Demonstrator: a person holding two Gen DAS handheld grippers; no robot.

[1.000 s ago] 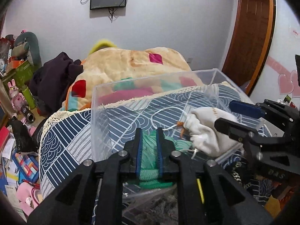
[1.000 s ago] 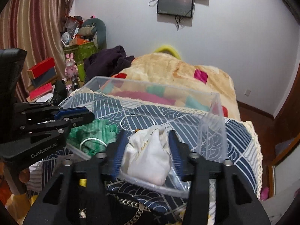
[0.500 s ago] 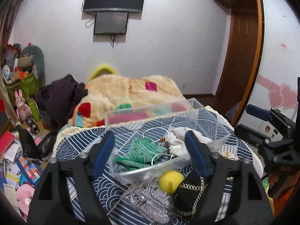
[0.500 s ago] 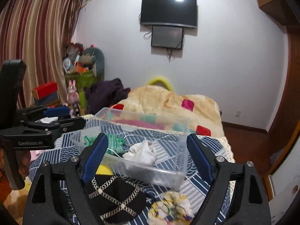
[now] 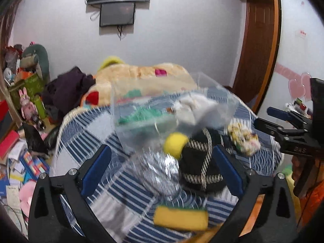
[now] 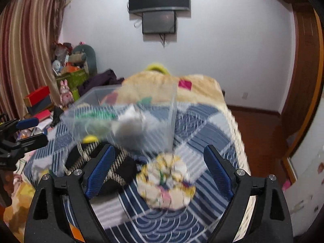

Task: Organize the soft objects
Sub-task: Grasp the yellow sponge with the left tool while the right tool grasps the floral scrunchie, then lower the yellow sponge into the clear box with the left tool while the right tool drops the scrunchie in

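Observation:
A clear plastic bin (image 5: 129,101) (image 6: 97,93) stands on the blue patterned bedspread (image 5: 87,125). It holds a green knit item (image 5: 139,115) and a white drawstring pouch (image 5: 192,107) (image 6: 129,125). In front of it lie a yellow ball (image 5: 175,144), a black-and-white knit item (image 5: 200,162) (image 6: 121,168), a silvery bag (image 5: 160,172), a yellow sponge (image 5: 180,217) and a floral soft item (image 5: 244,139) (image 6: 168,182). My left gripper (image 5: 160,170) is open and empty above the silvery bag. My right gripper (image 6: 160,170) is open and empty over the floral item.
A beige blanket (image 5: 141,77) and dark clothes (image 5: 64,89) lie behind the bin. Toys and boxes (image 5: 26,85) crowd the left side; books cover the floor (image 5: 14,162). A wooden door (image 5: 257,46) is at right. The view is motion-blurred.
Both grippers let go of the green knit item and the white pouch in the bin, opened wide, and pulled back and up toward the near items.

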